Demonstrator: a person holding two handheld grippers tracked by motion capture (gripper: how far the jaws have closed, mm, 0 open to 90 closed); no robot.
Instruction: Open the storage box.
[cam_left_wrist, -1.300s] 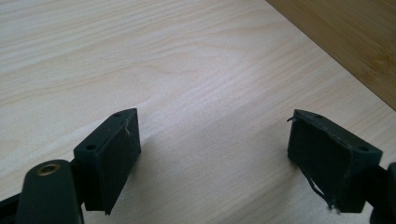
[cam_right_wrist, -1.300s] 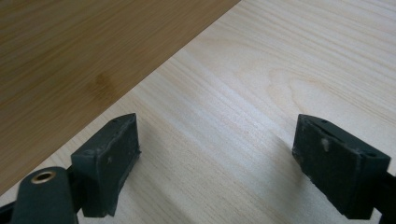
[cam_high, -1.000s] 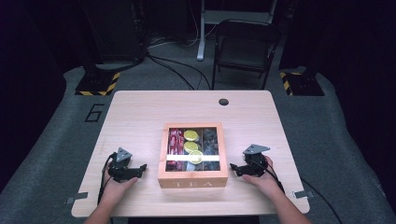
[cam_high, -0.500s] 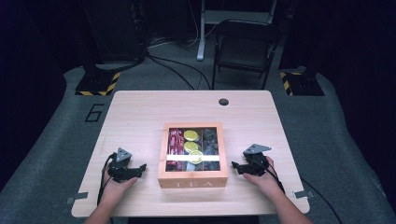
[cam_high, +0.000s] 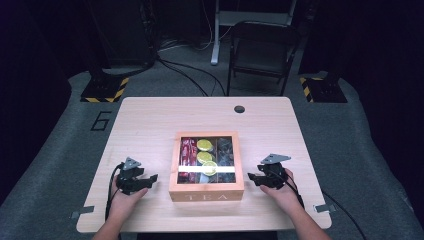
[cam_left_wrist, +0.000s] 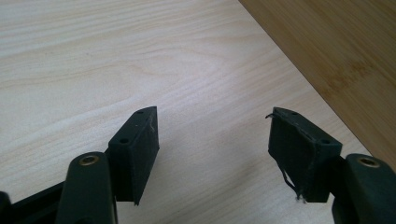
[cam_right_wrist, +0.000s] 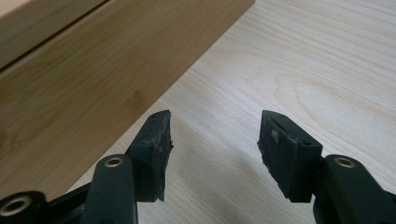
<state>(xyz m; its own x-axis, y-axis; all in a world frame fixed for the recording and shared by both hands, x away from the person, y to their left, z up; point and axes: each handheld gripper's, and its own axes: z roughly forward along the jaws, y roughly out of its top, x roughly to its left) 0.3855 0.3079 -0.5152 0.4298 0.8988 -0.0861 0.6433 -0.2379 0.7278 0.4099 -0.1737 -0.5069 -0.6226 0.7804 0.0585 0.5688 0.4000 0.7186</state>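
Note:
A wooden tea box (cam_high: 206, 192) marked TEA stands at the table's near middle, its clear lid showing red packets, yellow-green rounds and dark packets. My left gripper (cam_high: 148, 179) rests on the table just left of the box, open, nothing between its jaws. In the left gripper view the left gripper (cam_left_wrist: 212, 135) points at bare wood with the tea box's side (cam_left_wrist: 336, 51) at upper right. My right gripper (cam_high: 253, 178) lies right of the box, open and empty. In the right gripper view the right gripper (cam_right_wrist: 215, 135) sits close beside the tea box's wall (cam_right_wrist: 79, 79).
The light wooden table (cam_high: 150, 125) has a round cable hole (cam_high: 239, 109) near its far edge. A folding chair (cam_high: 262, 47) stands beyond the table. Yellow-black striped bases (cam_high: 105, 90) sit on the grey floor at both far sides.

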